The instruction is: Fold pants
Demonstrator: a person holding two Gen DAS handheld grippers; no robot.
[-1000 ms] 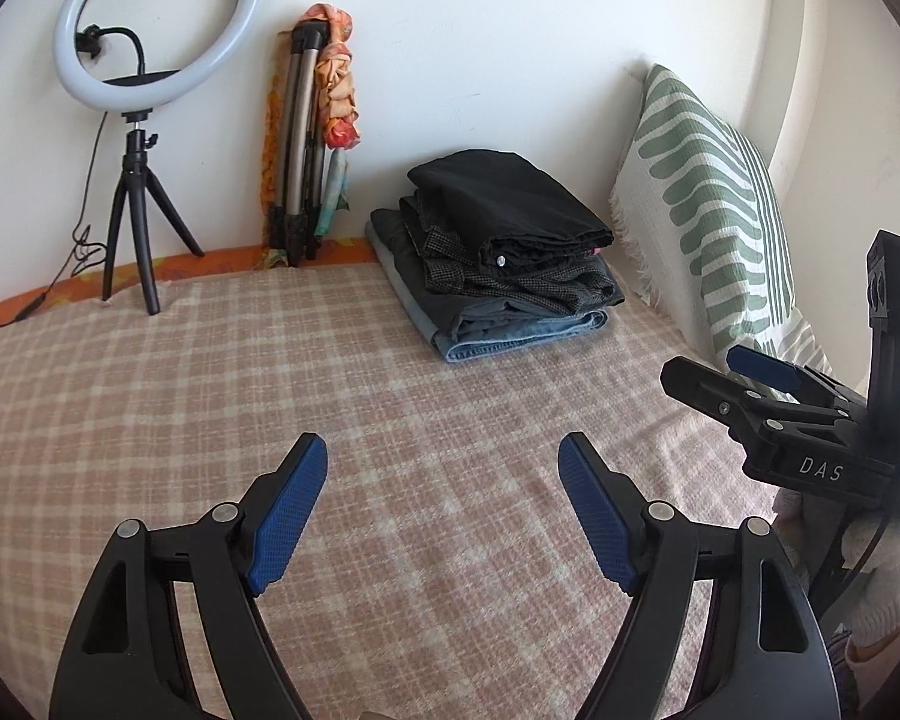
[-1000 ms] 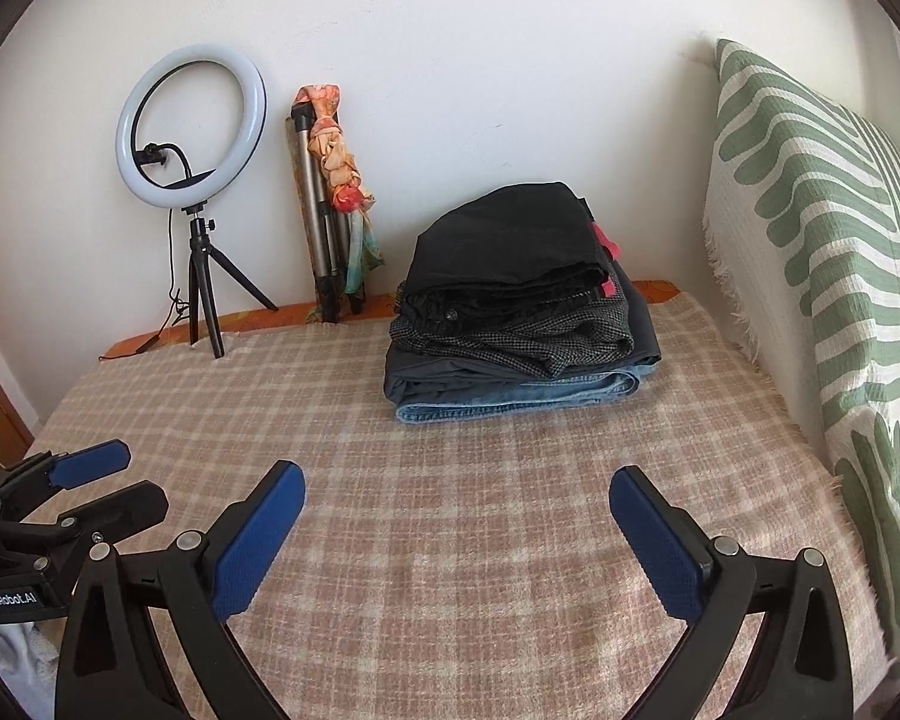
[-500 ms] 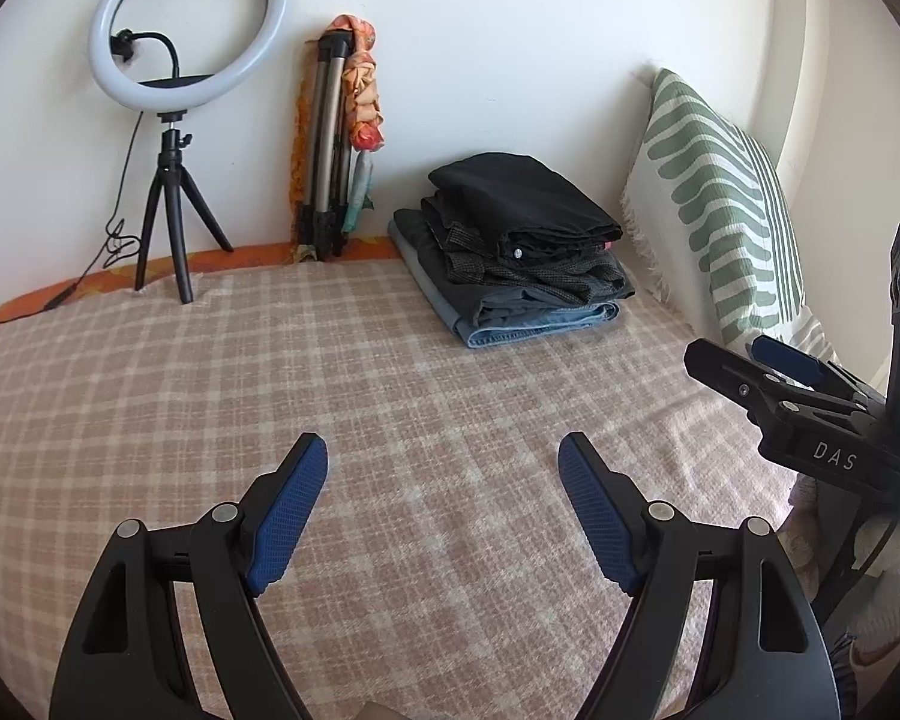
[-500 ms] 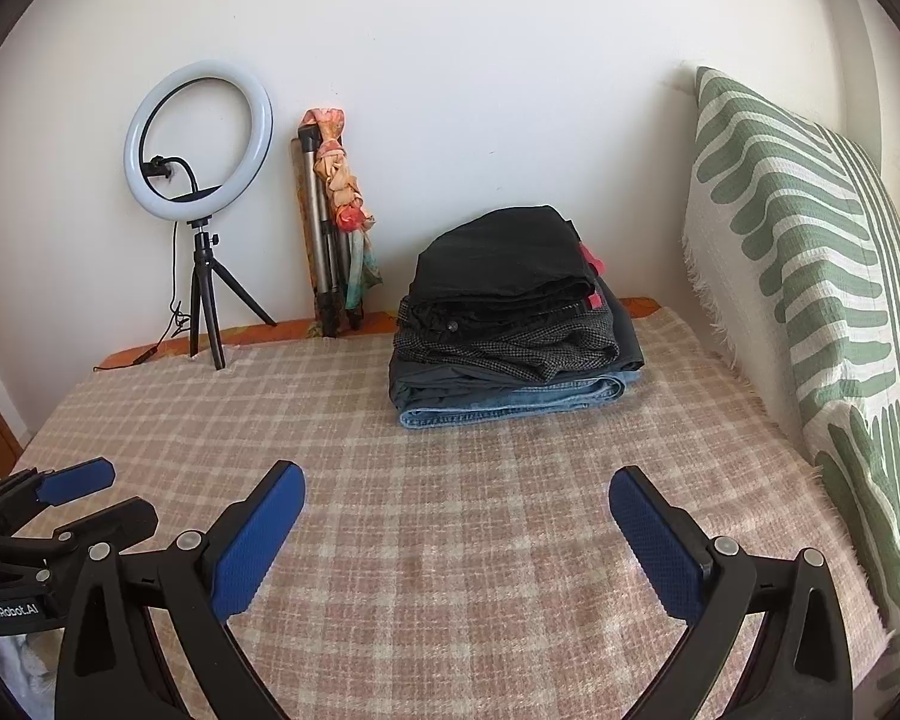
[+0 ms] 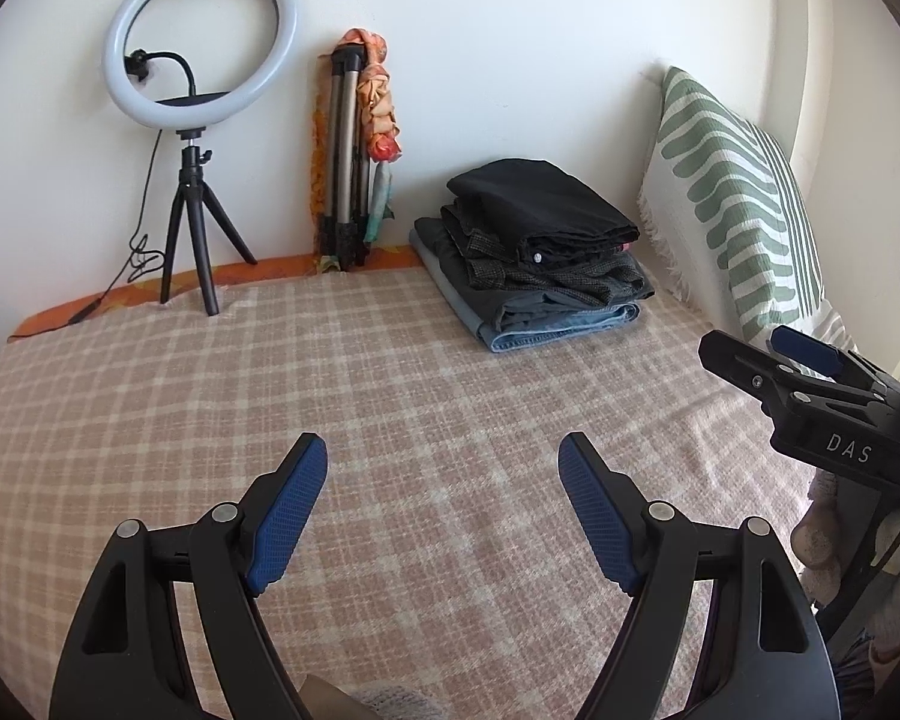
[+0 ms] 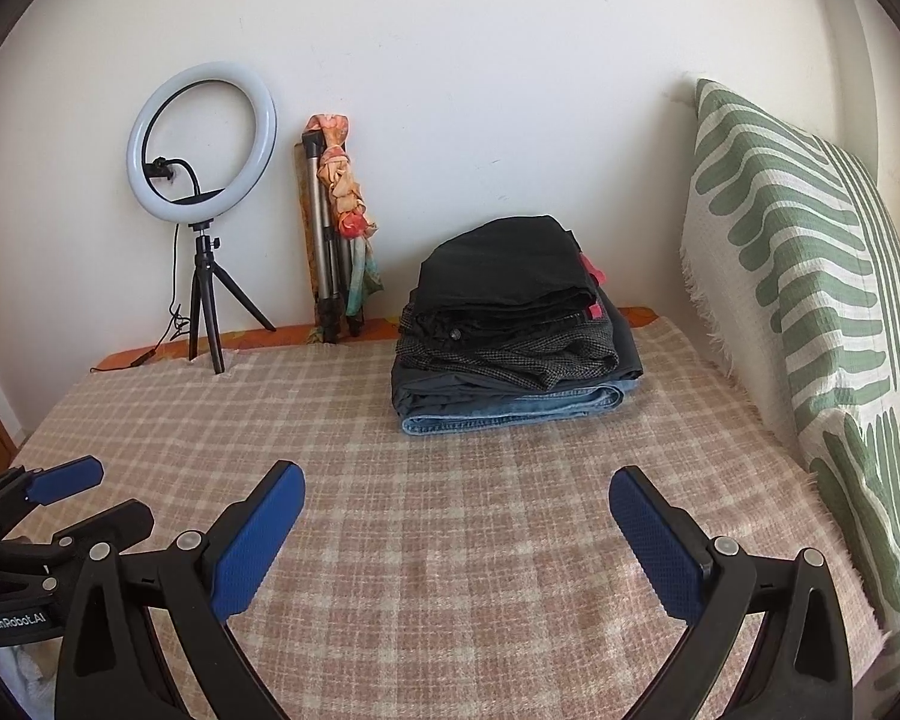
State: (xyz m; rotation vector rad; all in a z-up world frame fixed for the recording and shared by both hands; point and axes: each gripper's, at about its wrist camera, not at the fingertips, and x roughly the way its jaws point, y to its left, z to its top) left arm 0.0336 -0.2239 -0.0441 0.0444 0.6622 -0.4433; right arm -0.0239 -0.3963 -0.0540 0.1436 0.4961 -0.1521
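Note:
A stack of folded pants (image 5: 534, 252) (image 6: 510, 324) lies at the far side of the checked bedspread (image 5: 342, 384) (image 6: 450, 510), near the wall: black pants on top, dark tweed below, blue jeans at the bottom. My left gripper (image 5: 443, 456) hovers open over the bare spread, well short of the stack, nothing between its blue pads. My right gripper (image 6: 456, 483) is open too, with nothing in it, also in front of the stack. Each gripper shows in the other's view, the right gripper (image 5: 798, 360) at the right edge, the left gripper (image 6: 84, 495) at the lower left.
A ring light on a small tripod (image 5: 201, 84) (image 6: 201, 138) stands at the back left by the wall. A folded tripod with an orange scarf (image 5: 354, 156) (image 6: 333, 222) leans next to it. A green-striped pillow (image 5: 738, 192) (image 6: 810, 276) stands along the right side.
Both views have drawn back and tilted a little, so the pants stack sits farther off and lower in the picture. Both grippers remain open with nothing in them.

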